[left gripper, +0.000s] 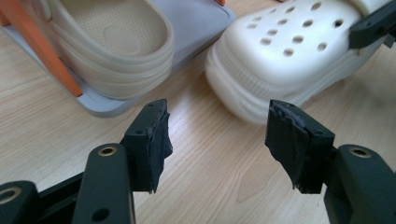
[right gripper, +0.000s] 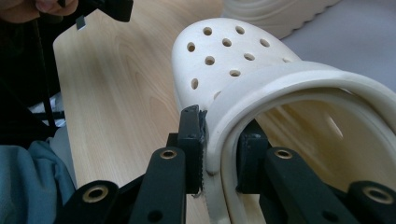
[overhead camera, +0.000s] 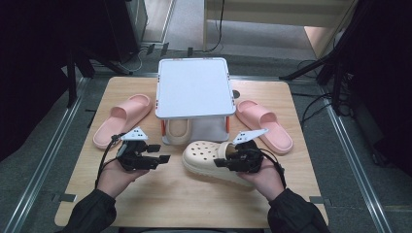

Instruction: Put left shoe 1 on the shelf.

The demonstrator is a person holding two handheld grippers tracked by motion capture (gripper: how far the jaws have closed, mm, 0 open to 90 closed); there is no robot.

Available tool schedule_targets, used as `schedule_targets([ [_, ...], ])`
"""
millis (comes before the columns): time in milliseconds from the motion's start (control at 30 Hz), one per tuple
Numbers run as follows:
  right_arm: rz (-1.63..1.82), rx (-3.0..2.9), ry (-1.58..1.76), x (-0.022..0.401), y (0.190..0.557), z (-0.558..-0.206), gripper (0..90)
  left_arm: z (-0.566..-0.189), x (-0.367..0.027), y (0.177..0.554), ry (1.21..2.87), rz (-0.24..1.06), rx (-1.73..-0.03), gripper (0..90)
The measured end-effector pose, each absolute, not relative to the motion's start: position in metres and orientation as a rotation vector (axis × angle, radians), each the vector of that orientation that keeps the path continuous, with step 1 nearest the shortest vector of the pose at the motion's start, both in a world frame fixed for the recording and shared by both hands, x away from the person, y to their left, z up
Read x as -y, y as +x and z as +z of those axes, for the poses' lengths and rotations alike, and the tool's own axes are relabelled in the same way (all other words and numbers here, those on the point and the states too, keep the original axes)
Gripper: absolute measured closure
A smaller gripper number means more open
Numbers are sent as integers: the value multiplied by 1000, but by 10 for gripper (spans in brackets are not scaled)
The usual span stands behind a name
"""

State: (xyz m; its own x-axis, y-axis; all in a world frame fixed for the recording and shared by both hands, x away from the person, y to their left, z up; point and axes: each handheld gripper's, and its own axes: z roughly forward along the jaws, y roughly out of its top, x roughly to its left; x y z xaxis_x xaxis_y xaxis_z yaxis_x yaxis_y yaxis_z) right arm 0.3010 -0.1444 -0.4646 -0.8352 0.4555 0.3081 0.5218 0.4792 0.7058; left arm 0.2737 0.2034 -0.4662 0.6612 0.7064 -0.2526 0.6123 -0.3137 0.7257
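Right gripper (overhead camera: 232, 159) clamps the cream clog's (overhead camera: 206, 156) rim (strap included); left gripper (overhead camera: 158, 153), at its nine o'clock, gapes empty. Keep the clog level toward the shelf (overhead camera: 193, 87) at twelve o'clock.

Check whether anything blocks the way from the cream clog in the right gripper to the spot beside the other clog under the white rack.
Nothing visible does. The right gripper is clamped on the cream clog, and only bare table lies between it and the rack's lower shelf, where the other clog sits.

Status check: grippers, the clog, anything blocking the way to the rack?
Right gripper shut on the cream clog, pinching its heel rim. Left gripper open, holding nothing. Second clog already on the rack's lower shelf; pink slippers sit either side.
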Motion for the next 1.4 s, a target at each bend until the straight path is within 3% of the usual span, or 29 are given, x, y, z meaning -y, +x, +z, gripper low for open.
schedule_targets([
  [200,-1233,2673,-835,124,303,-476,761,-467,-204,270,2022,136,-1045,405],
  [333,-1221,2678,-819,121,303,-478,745,-463,-203,267,1990,87,-1064,529],
  [400,-1234,2674,-807,123,302,-477,684,-462,-200,265,1991,87,-1046,612],
  [633,-1307,2681,-781,139,296,-464,591,-461,-191,262,2017,91,-1026,722],
  [700,-1377,2661,-781,147,295,-458,623,-462,-188,262,2018,89,-1021,745],
  [900,-1446,2612,-885,163,309,-453,840,-471,-174,260,2021,72,-1029,792],
  [1233,-1373,2679,-984,158,352,-468,879,-493,-149,256,2076,53,-1016,829],
  [1400,-1381,2633,-997,158,354,-475,881,-499,-145,259,2092,65,-1017,815],
])
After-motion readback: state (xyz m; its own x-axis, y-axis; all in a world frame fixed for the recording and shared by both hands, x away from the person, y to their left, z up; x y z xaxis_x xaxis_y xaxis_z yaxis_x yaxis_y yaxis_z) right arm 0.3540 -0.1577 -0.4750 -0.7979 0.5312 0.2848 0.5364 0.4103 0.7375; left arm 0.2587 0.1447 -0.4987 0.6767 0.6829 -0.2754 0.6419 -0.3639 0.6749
